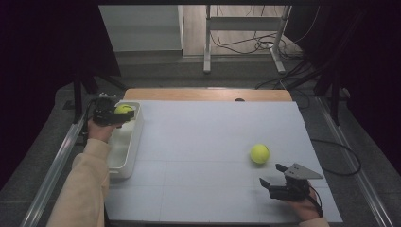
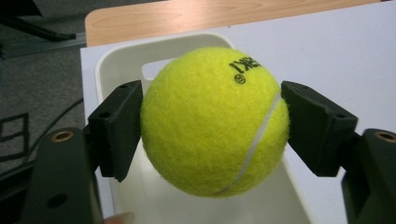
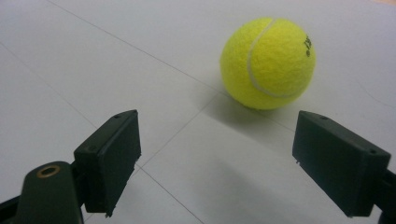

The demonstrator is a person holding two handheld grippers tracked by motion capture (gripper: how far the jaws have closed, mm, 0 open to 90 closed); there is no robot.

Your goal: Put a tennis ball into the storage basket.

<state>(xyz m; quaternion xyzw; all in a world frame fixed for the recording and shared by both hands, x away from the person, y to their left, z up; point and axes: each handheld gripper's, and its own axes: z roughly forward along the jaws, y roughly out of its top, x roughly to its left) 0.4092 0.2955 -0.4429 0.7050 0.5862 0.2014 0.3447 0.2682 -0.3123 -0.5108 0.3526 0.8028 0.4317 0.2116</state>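
On the white table sheet [image 1: 203, 142], my left gripper [image 1: 113, 115] clamps a fuzzy yellow tennis ball [image 2: 214, 120] over the white plastic bin [image 1: 124, 161] at nine o'clock, ready to drop. My right gripper [image 3: 233, 163] gapes empty; a second yellow ball [image 3: 268, 63] lies at its one o'clock, next to grab.

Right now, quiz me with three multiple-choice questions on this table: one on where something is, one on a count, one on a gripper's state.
1. Where is the ball held by the left gripper?
A. over the white bin
B. on the floor
C. beside the right gripper

2. How many tennis balls are there?
A. one
B. two
C. four

3. How does the right gripper stand?
A. shut on a ball
B. open, nothing between its jaws
C. inside the bin

Answers:
1. A: the left gripper view shows the held ball above the white bin.
2. B: the high view shows that one and the free ball on the white mat.
3. B: in the right gripper view the jaws stand apart, short of the free ball.
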